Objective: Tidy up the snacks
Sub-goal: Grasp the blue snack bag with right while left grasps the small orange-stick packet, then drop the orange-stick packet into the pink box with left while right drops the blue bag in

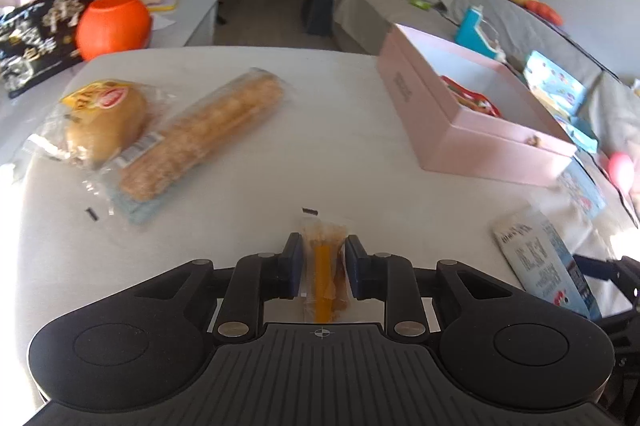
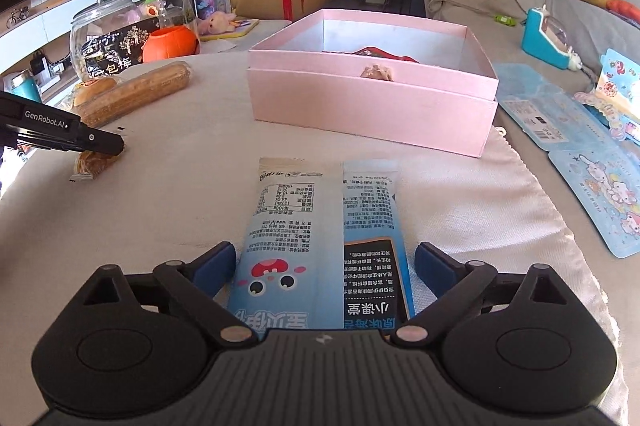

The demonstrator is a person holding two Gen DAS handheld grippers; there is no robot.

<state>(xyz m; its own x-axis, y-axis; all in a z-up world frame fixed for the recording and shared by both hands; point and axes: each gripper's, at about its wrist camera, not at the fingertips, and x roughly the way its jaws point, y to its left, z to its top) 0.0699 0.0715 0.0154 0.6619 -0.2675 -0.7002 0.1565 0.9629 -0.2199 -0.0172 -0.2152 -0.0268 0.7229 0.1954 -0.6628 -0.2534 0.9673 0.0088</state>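
Right wrist view: your right claw (image 2: 325,262) straddles the blue packet (image 2: 320,238), jaws wide, gripping nothing.
The packet's long axis runs near-to-far toward the pink box (image 2: 372,106); your left claw (image 1: 320,258) pinches a small snack (image 1: 323,266).

Both grippers same build: black plastic, ribbed grey deck at frame bottom with a small centre mark, two round black housings with circular recesses. Black linkage arms on silver pivot pins, dark blue pads. Left gripper (image 1: 320,262), right gripper (image 2: 325,268). Left one at right view's left edge: white "GenRobot.AI" lettering, small screw.
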